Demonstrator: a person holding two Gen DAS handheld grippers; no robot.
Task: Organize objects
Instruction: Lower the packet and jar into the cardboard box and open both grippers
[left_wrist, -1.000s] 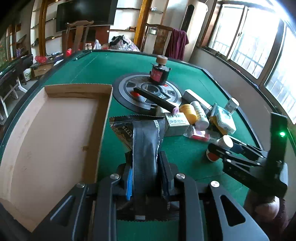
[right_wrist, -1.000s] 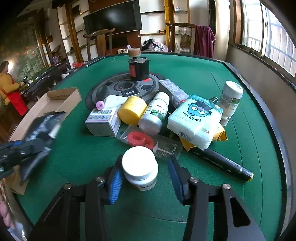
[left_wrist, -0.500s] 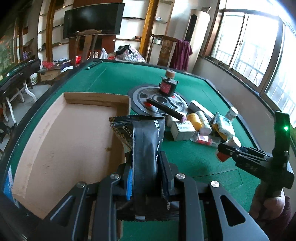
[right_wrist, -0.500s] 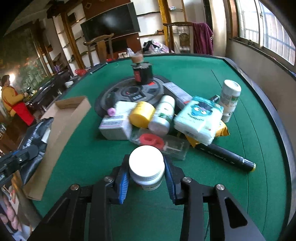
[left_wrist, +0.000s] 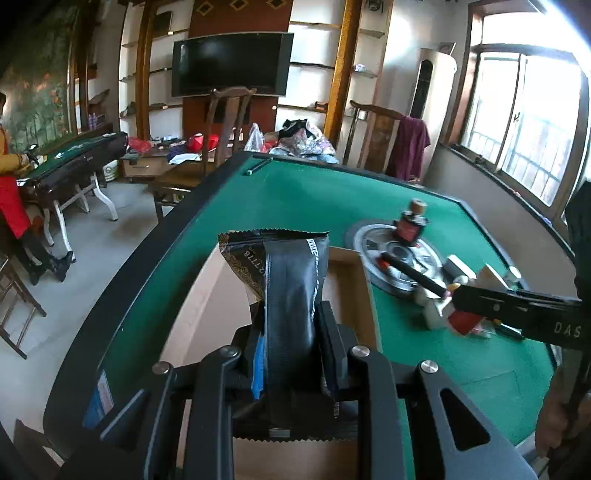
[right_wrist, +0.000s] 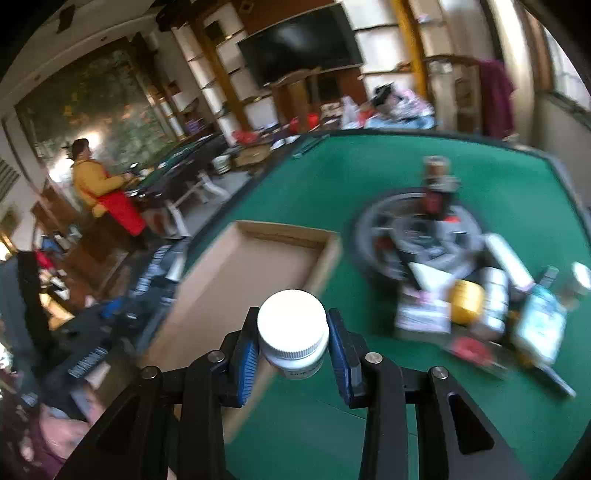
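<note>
Objects for sorting lie heaped on the green felt tabletop (right_wrist: 332, 177): a yellow cylindrical tub (right_wrist: 467, 305), white boxes and blurred soft packets, just beside a round grey metal disc (left_wrist: 397, 258) with a dark, cork-topped bottle (left_wrist: 412, 221) standing upright on it. The left tongs (left_wrist: 291, 334) are clamped on a flat, glossy black foil sachet (left_wrist: 288, 291) with zigzag-cut ends, held upright over the shallow, rectangular brown cardboard tray (right_wrist: 255, 273). The right tongs (right_wrist: 293, 349) grip 1 small round jar (right_wrist: 293, 332) with a smooth white ribbed-edge lid, its blue pads pressing both sides, near the tray's corner.
</note>
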